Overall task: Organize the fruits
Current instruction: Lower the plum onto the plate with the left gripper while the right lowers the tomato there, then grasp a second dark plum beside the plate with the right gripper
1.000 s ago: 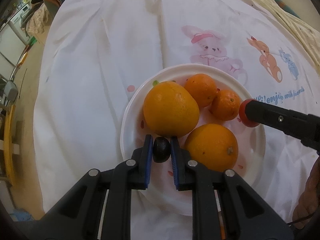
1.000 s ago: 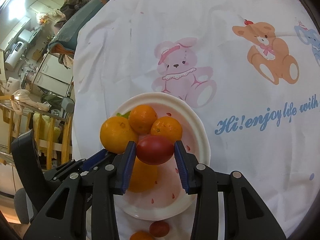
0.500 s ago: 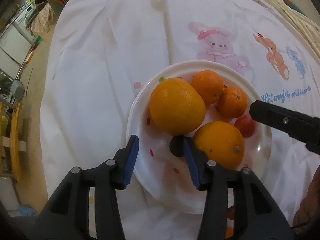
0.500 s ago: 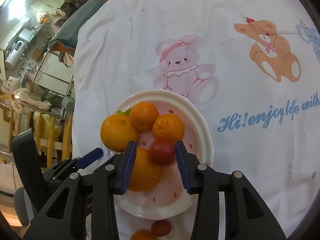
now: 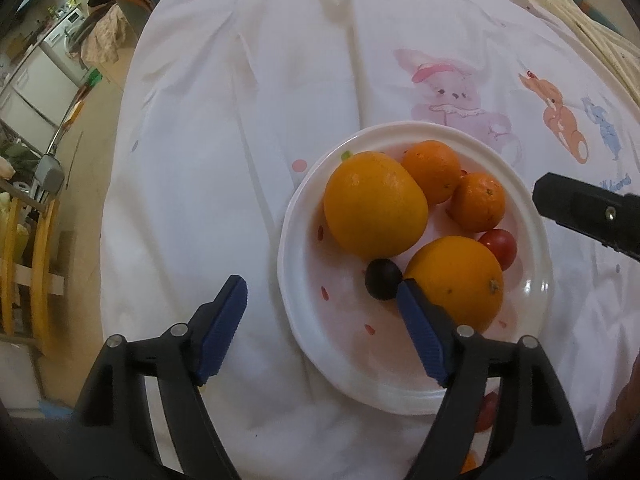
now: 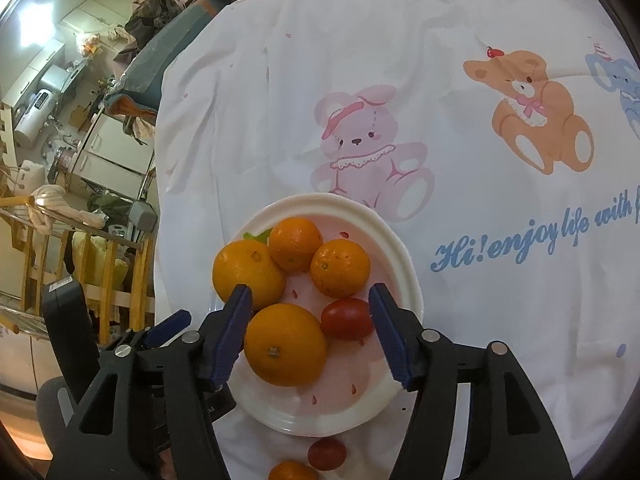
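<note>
Both tongs, left (image 5: pixel 320 308) and right (image 6: pixel 310 320), have just been opening: your dark fruit (image 5: pixel 383 279) and tomato (image 6: pixel 347 319) lie released on the plate (image 5: pixel 304 320).

- Both views running fisheye; straight lines bowing hard twd edges, dark vignette ring cutting corners.
- Light reading soft, warm, diffuse; white cloth (image 5: pixel 248 128) glowing bright, nr overexposed at top ctr.
- Strong bright source flaring upper left in right wrist view, ceiling area (image 6: pixel 28 28) washing out.
- Plate (image 5: pixel 532 280) rim showing small specular glints; oranges carrying soft highlights.
- Shadows staying faint, short, under fruit and fingers.
- Ctr sharp enough; background room at left going soft, smeared w/ distortion.
- Slight haze/compression noise over cloth print.
</note>
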### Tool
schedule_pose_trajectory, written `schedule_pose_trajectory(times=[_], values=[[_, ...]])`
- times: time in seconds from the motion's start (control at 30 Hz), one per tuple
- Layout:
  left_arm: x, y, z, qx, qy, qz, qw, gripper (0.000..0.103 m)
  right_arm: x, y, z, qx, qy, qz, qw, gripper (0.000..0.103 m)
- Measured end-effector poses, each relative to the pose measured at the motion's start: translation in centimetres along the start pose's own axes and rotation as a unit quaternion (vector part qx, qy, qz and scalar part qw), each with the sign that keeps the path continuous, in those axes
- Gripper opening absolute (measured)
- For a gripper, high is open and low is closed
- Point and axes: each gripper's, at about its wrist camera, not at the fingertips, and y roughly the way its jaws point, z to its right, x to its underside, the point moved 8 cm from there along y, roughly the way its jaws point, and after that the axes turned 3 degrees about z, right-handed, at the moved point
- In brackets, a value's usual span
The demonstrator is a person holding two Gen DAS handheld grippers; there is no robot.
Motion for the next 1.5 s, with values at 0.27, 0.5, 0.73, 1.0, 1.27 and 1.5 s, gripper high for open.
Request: schedule_pose_trajectory(times=[0.27, 0.5, 0.73, 1.0, 1.27, 1.5], values=[[0.1, -2.9, -0.5, 0.02, -0.005, 0.029, 0.9994, 0.075, -0.1, -1.7, -0.1, 0.012, -0.005, 0.018, 1.0, 0.074], [0.7, -5.5, -1.2, 0.033, -0.009, 0.054, 0.9979, 0.075, 1.5, -3.6, 0.0, 0.022, 0.003, 0.027, 0.999, 0.074], [2.1, -8.3, -0.8, 0.058, 0.024, 0.077, 0.9951, 0.075, 4.0, -6.1, -1.1, 0.027, -0.011, 0.041, 0.999, 0.074], [4.2, -10.5, -1.2, 0.09, 0.036, 0.091, 0.9911, 0.075, 7.3, -7.9, -1.3, 0.044, -0.011, 0.051, 0.998, 0.074], [4.9, -10.7, -2.0, 0.122, 0.006, 0.092, 0.9883, 0.075, 9.9, -8.8, -0.4, 0.058, 0.01, 0.053, 0.997, 0.074], [5.6, -9.7, -3.1, 0.129, -0.024, 0.064, 0.9893, 0.075, 10.5, -7.5, 1.9, 0.06, 0.07, 0.042, 0.995, 0.075]])
